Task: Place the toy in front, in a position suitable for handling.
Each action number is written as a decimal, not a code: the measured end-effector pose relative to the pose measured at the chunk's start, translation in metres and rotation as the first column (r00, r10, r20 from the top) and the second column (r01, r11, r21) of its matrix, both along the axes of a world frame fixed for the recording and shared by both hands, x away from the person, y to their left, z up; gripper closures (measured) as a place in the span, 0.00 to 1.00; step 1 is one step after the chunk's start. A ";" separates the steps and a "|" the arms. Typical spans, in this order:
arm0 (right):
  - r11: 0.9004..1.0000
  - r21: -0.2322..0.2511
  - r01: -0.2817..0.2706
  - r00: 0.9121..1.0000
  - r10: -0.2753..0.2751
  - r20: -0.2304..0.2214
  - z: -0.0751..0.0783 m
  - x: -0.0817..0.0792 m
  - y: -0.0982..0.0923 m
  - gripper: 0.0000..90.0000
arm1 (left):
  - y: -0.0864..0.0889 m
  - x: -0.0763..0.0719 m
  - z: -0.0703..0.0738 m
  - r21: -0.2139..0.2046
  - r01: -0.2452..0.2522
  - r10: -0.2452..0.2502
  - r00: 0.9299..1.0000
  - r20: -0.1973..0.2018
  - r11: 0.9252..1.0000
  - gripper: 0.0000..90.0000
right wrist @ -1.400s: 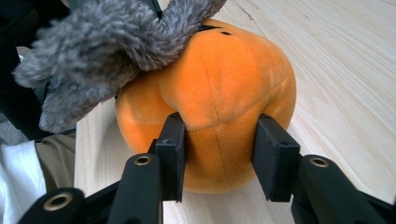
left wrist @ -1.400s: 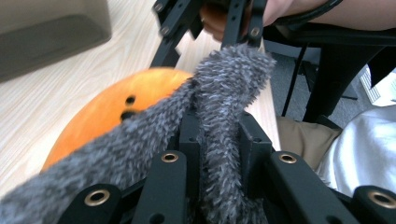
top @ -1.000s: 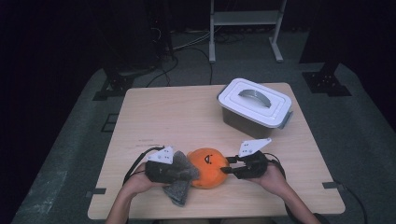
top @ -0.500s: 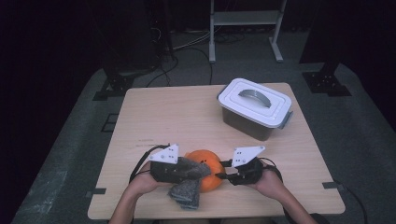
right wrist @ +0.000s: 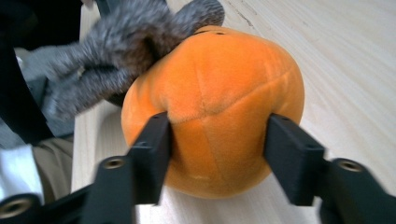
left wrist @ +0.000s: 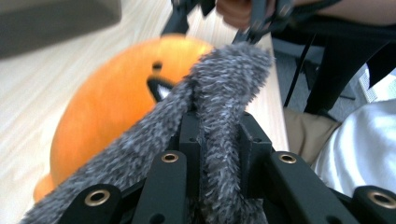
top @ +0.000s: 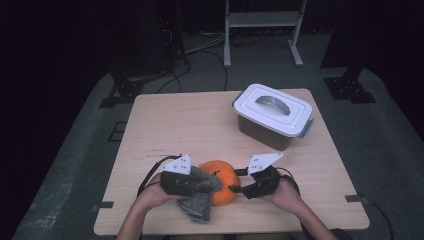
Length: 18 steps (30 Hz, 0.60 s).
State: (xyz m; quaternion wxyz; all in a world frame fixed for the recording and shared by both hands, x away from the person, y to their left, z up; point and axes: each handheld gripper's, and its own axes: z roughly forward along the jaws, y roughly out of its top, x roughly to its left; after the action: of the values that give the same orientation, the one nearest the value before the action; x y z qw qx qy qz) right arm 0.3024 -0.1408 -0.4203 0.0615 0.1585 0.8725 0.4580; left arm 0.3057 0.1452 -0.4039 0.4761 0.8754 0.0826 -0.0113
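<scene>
At the near edge of the counter (top: 150,130), the left claw (left wrist: 218,140) is clamping a fold of grey fuzzy cloth (left wrist: 224,93) tight between its jaws and laying it against the orange plush toy (top: 220,181). In the high view, the cloth (top: 199,192) is draping from the toy's nine o'clock side down toward six o'clock, where the lower folds are resting on the counter.

At the toy's three o'clock side, the right claw (right wrist: 217,140) has just been opening wider. Compared with a second ago, when it sat narrower beside the toy, its jaws are now straddling the plush body (right wrist: 219,102), with the inner faces touching or just grazing the fabric; a firm squeeze cannot be told. That suggests the right claw is re-seating to steady the toy while the left one is wiping it.

Farther off, toward one o'clock, a lidded white bin (top: 272,115) is sitting untouched, well apart from the work.
</scene>
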 end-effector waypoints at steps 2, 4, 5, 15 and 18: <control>1.000 -0.004 -0.006 1.000 0.006 0.012 0.001 -0.001 0.001 0.53 | -0.003 -0.003 0.007 -0.019 0.008 -0.008 1.000 0.016 1.000 0.83; 1.000 -0.010 -0.020 0.999 0.021 0.035 0.002 -0.005 0.003 0.56 | -0.008 -0.007 0.015 -0.042 0.023 -0.022 0.999 0.034 0.999 0.83; 0.999 -0.017 -0.036 0.998 0.037 0.046 0.002 -0.008 0.007 0.57 | -0.011 -0.009 0.018 -0.051 0.033 -0.031 0.999 0.045 0.998 0.83; 0.993 -0.058 -0.102 0.990 0.107 0.096 0.001 -0.017 0.015 0.64 | -0.002 -0.005 0.018 -0.039 -0.026 0.028 0.998 0.056 0.999 0.83; 0.991 -0.065 -0.114 0.988 0.120 0.099 0.002 -0.016 0.013 0.64 | 0.010 0.001 0.014 -0.043 -0.063 0.065 0.997 0.029 0.997 0.83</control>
State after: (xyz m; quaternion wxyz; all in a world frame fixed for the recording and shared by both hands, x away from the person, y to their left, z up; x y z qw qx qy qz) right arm 0.2862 -0.1278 -0.4183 0.0838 0.0813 0.8893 0.4422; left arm 0.3065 0.1555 -0.3902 0.4956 0.8623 0.1031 0.0154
